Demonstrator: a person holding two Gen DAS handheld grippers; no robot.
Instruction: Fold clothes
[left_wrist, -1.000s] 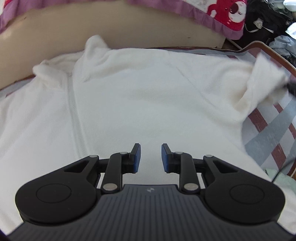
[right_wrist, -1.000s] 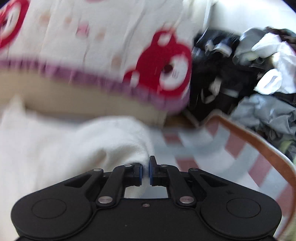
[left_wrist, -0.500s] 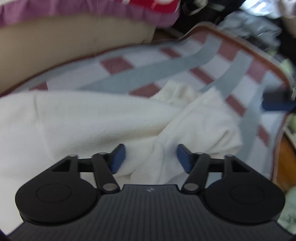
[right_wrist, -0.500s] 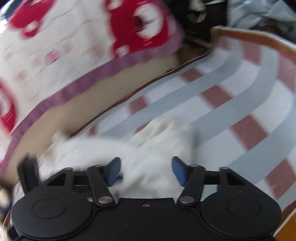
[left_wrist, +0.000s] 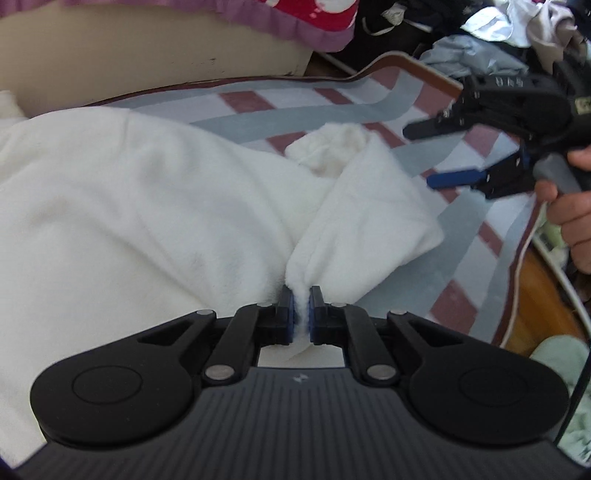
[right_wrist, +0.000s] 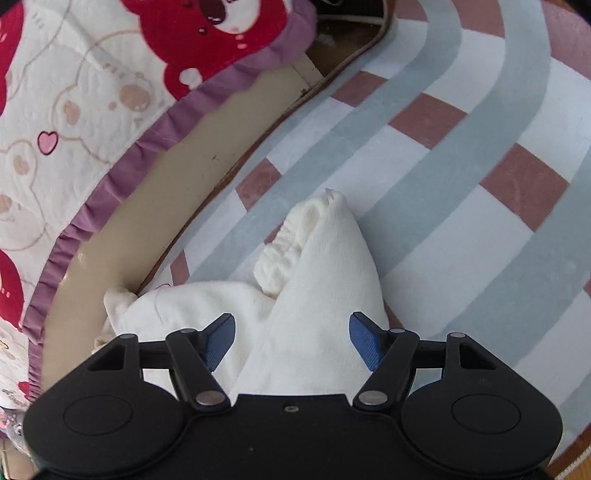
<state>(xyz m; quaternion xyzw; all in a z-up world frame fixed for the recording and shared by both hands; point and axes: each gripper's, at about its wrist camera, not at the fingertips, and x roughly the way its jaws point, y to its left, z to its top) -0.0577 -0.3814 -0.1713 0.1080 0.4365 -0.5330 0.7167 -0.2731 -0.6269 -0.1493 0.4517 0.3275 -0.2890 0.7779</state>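
A white fleece garment (left_wrist: 147, 206) lies spread on a striped rug (left_wrist: 465, 236), its sleeve (left_wrist: 369, 206) folded out to the right with the ribbed cuff (left_wrist: 332, 147) at the far end. My left gripper (left_wrist: 301, 310) is shut on a pinch of the sleeve's fabric near its base. In the right wrist view the sleeve (right_wrist: 325, 288) and cuff (right_wrist: 295, 236) lie between and beyond my right gripper (right_wrist: 291, 341), which hovers open above them. That right gripper (left_wrist: 443, 155) also shows at the right of the left wrist view, held by a hand (left_wrist: 572, 206).
A quilt with red bears and a purple frill (right_wrist: 110, 92) hangs over a beige bed base (left_wrist: 147, 59) behind the rug. A pile of clothes (left_wrist: 498, 40) lies at the far right. Wooden floor (left_wrist: 535, 306) and pale green cloth (left_wrist: 561, 362) border the rug's right edge.
My left gripper swung right from the garment's body to the sleeve and shut on it. My right gripper let go of the sleeve, opened and now hovers above it.
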